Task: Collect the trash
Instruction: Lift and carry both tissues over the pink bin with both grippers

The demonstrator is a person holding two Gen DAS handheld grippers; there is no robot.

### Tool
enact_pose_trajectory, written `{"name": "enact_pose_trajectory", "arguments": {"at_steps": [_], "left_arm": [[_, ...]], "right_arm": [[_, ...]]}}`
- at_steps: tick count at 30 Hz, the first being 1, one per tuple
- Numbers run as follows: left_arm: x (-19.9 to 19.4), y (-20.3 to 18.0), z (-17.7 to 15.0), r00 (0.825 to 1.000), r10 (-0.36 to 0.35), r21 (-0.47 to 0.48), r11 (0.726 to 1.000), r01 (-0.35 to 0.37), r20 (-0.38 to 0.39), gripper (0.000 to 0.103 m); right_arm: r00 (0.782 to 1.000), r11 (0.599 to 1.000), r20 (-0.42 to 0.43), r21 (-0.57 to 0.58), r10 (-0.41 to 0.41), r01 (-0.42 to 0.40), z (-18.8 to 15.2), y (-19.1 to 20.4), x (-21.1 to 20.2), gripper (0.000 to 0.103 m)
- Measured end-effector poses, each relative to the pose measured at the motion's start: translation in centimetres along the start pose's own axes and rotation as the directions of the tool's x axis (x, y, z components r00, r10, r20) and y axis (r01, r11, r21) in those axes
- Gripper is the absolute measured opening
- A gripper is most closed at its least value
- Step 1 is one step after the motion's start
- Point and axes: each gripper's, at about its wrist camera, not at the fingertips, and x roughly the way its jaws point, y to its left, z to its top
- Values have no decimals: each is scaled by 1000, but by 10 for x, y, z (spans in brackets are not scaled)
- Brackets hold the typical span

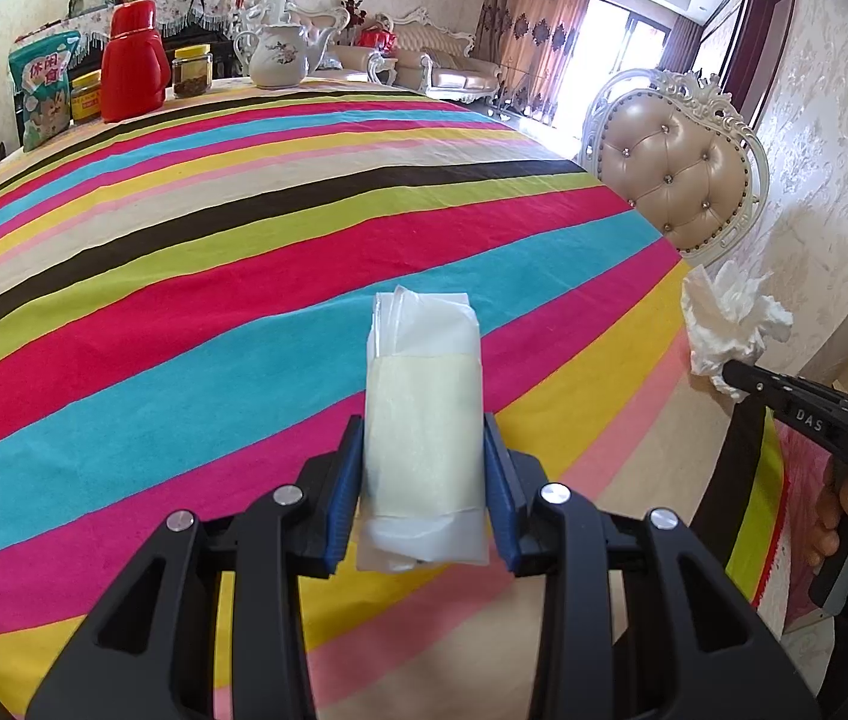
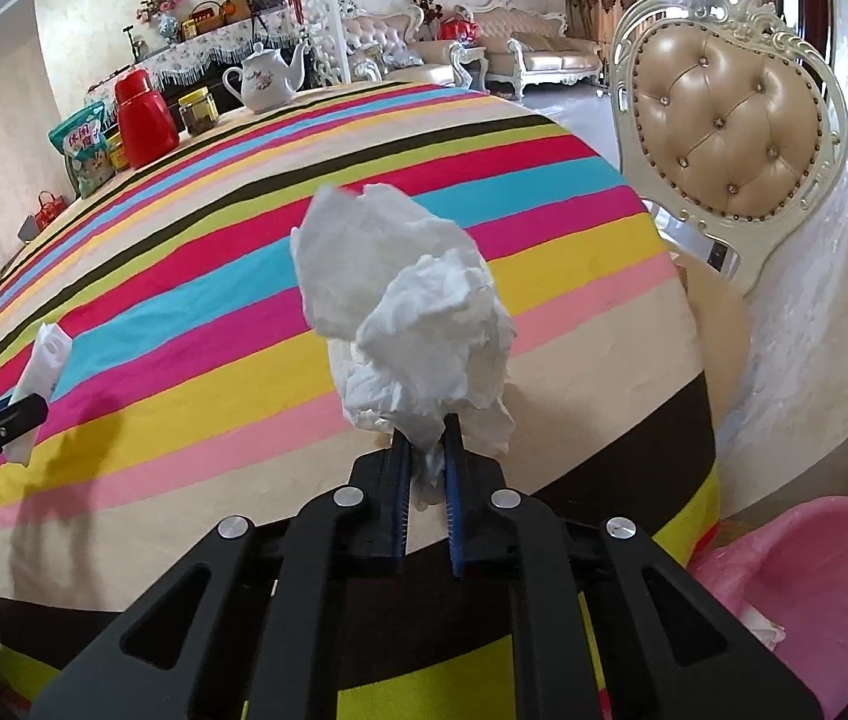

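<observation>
Right gripper (image 2: 424, 450) pinches crumpled white tissue wad (image 2: 412, 306) by one thin tail, left gripper (image 1: 424, 480) clamps white plastic-wrapped tissue pack (image 1: 423, 414); wad could tear free short of pink plastic bin (image 2: 814, 570).

The striped worktop (image 1: 196, 228) lay bare across its wide middle — room to pass. Obstacles clustered at the far edge, about eleven o'clock: a snack bag (image 1: 43, 96), red flask (image 1: 133, 63), jars (image 1: 191, 70) and teapot (image 1: 280, 54). At two o'clock a padded chair (image 2: 730, 120) crowded the rim; at four o'clock, below the edge, sat a pink bin (image 2: 832, 576).
</observation>
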Motion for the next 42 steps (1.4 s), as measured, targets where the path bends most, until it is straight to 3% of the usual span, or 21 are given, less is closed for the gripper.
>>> {"name": "enact_pose_trajectory", "arguments": {"at_steps": [11,23,32,42], "left_arm": [[-3,-19,-1,1000,-21,33,999,20,13,36],[-5,-87,-3,996,-92,122,988,90,11,36],[-11,-152,-8,987,-159,211,965,155,4,36],[-14,-235,-21,962,-269,300,916,267,-35,36]], "right_arm": [[998,999,63,21,-25,24,-5,-13,-40,10],[988,991,101,75,-116,108,-37,-60,-93,10],[977,978,109,122,-180,167,-70,-101,-126,10],[969,962,101,184,-225,204,-104,-138,-152,10]]}}
